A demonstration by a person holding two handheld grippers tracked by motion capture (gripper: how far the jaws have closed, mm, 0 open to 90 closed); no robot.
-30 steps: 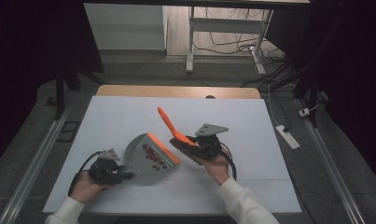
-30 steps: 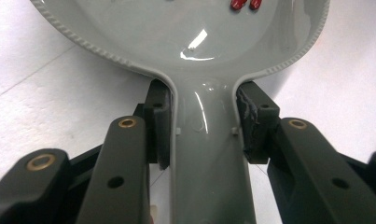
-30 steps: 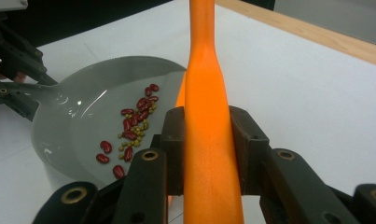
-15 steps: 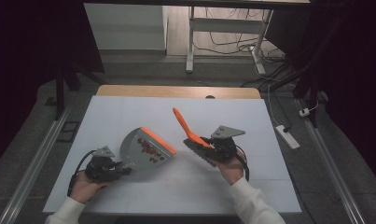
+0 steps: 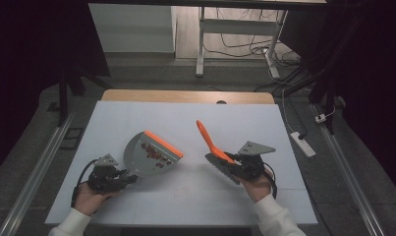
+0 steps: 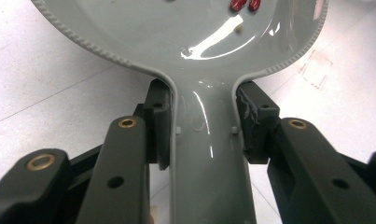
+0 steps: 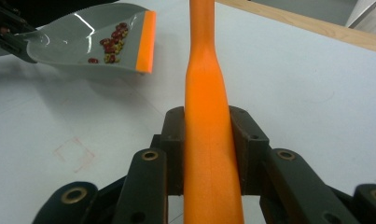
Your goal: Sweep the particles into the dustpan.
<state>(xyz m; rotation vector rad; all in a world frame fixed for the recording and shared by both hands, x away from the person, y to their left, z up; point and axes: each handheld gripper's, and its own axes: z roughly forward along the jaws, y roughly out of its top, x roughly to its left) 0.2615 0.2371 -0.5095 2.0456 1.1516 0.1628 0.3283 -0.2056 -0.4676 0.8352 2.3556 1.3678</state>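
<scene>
Grey dustpan (image 5: 149, 155), orange brush (image 5: 212, 142), both gripped

White long sleeves (image 5: 71, 222) cover both forearms at the bottom of the high view. The left black two-jaw gripper (image 5: 107, 176) and right black two-jaw gripper (image 5: 244, 166) each carry a grey three-cornered plate on top and trail a black cable. Up close, the matte black link arms (image 7: 143, 186) show brass-ringed pivot holes and small screw holes.
</scene>
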